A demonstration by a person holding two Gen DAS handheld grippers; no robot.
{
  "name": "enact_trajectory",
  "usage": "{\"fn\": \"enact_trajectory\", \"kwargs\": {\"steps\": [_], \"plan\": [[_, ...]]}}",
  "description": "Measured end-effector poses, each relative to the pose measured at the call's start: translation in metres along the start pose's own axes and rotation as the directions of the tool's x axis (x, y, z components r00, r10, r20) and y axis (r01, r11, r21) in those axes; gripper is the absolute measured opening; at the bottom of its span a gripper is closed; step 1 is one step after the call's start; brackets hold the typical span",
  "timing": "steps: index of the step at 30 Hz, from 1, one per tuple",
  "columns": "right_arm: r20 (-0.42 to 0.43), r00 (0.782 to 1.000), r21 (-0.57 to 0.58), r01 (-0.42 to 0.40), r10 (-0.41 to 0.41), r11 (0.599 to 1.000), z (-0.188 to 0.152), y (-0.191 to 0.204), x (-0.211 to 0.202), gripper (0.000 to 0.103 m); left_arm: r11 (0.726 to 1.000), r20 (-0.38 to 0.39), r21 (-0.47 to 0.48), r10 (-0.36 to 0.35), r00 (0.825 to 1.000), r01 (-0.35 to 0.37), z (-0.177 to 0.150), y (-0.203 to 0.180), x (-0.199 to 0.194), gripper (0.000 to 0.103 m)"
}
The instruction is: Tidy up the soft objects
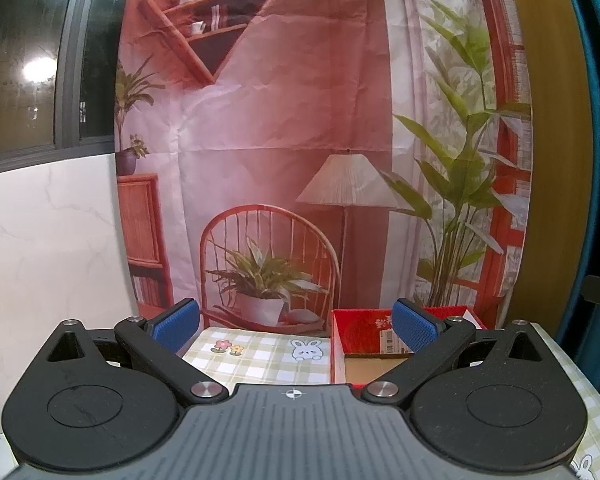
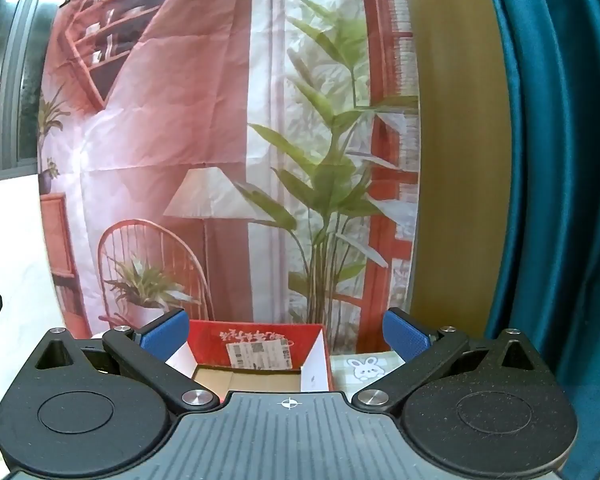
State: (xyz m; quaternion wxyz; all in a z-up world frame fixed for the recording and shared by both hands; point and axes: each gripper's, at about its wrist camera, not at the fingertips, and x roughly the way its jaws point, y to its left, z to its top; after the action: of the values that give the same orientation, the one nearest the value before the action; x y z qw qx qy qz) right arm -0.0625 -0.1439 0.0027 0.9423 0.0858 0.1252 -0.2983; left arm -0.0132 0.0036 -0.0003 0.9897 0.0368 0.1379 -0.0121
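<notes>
A red cardboard box (image 1: 352,332) with an open top stands at the far edge of the table; its brown floor shows nothing inside. It also shows in the right wrist view (image 2: 256,338), straight ahead. My left gripper (image 1: 296,326) is open and empty, held above the table with the box behind its right finger. My right gripper (image 2: 286,334) is open and empty, level with the box front. No soft objects are visible in either view.
The table has a green checked cloth (image 1: 260,356) with bunny and flower prints. A printed room-scene backdrop (image 1: 300,140) hangs behind it. A teal curtain (image 2: 560,180) hangs at the right, a white marble wall (image 1: 48,248) at the left.
</notes>
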Motion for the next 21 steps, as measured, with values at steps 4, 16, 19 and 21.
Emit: {"fn": "enact_trajectory", "kwargs": {"steps": [4, 16, 19, 21], "plan": [[0.006, 1.0, -0.001, 0.005, -0.005, 1.0, -0.0011, 0.0005, -0.0008, 0.103, 1.0, 0.001, 0.0, 0.006, 1.0, -0.006, -0.0006, -0.0004, -0.0008, 0.103], [0.008, 1.0, -0.002, 0.007, -0.007, 1.0, -0.0016, 0.0, -0.0017, 0.103, 1.0, 0.001, 0.001, 0.008, 1.0, -0.008, -0.0001, -0.0008, -0.0008, 0.103], [0.008, 1.0, -0.002, 0.006, -0.006, 1.0, -0.0014, -0.0005, -0.0019, 0.103, 1.0, 0.001, 0.001, 0.007, 1.0, -0.007, -0.0002, -0.0008, -0.0008, 0.103], [0.008, 1.0, -0.002, 0.008, -0.008, 1.0, -0.0018, 0.0003, -0.0019, 0.103, 1.0, 0.001, 0.001, 0.007, 1.0, -0.007, 0.0, -0.0008, -0.0008, 0.103]]}}
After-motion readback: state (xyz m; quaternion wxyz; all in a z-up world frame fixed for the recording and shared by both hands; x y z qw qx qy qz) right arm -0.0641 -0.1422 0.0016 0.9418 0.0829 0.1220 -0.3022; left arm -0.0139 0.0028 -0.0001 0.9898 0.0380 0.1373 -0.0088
